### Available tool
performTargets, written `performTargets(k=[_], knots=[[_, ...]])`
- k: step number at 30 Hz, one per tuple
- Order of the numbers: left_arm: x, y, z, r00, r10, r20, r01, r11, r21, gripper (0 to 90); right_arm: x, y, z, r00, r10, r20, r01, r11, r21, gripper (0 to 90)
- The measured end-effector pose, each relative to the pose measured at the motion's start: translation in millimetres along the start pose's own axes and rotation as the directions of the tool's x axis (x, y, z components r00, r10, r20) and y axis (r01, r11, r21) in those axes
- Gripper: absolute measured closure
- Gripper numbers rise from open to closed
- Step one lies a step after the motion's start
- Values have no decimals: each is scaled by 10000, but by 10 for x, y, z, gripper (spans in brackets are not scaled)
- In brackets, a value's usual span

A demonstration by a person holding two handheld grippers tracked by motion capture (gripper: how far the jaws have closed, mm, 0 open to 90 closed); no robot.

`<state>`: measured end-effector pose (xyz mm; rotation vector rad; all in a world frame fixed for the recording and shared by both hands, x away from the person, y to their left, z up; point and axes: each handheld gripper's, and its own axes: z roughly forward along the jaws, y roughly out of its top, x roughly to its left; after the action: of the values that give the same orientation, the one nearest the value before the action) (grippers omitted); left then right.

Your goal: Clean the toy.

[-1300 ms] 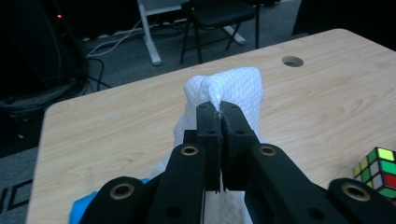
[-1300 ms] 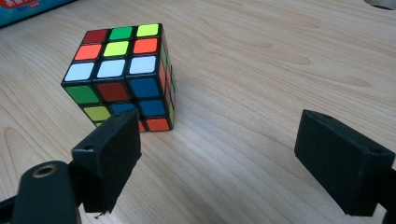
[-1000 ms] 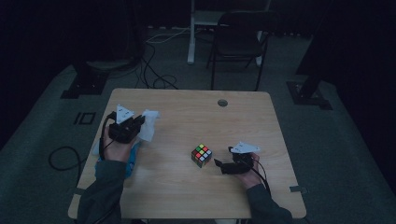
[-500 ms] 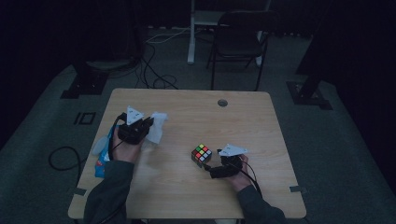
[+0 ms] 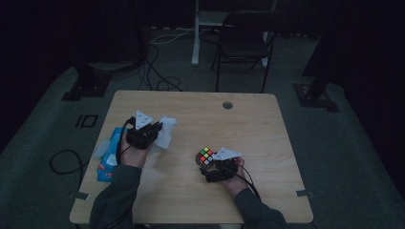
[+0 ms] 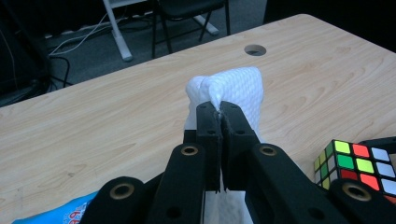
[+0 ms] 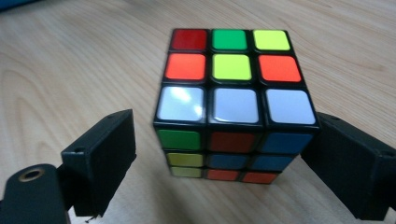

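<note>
My left claw (image 6: 219,116) pinches a white tissue (image 6: 233,88); my right claw (image 7: 224,158) gapes around the cube (image 7: 233,107), ungrasped, wiping seemingly ahead

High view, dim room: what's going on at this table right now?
A person works two handheld grippers at a wooden table. The left gripper is shut on a white tissue, with a blue tissue pack beside that hand. The right gripper is open, its jaws either side of a Rubik's cube standing on the table, with a gap at the left jaw; the cube isn't gripped yet.
</note>
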<state>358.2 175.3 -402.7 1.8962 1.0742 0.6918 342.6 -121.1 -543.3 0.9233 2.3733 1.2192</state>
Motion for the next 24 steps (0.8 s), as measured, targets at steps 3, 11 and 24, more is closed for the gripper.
performTargets(k=[3,11,24], knots=[[-9,5,6,10000,8,32,-8,10000,-1,880,-16,-8,25,9999,102,60,-103,9999,79,110],[-35,14,17,9999,55,98,-55,10000,7,881,-35,8,-22,9998,130,137,-127,9996,-244,130],[-59,20,33,9998,66,161,-67,10000,8,880,-15,25,-44,9999,34,159,-27,9991,-420,179]])
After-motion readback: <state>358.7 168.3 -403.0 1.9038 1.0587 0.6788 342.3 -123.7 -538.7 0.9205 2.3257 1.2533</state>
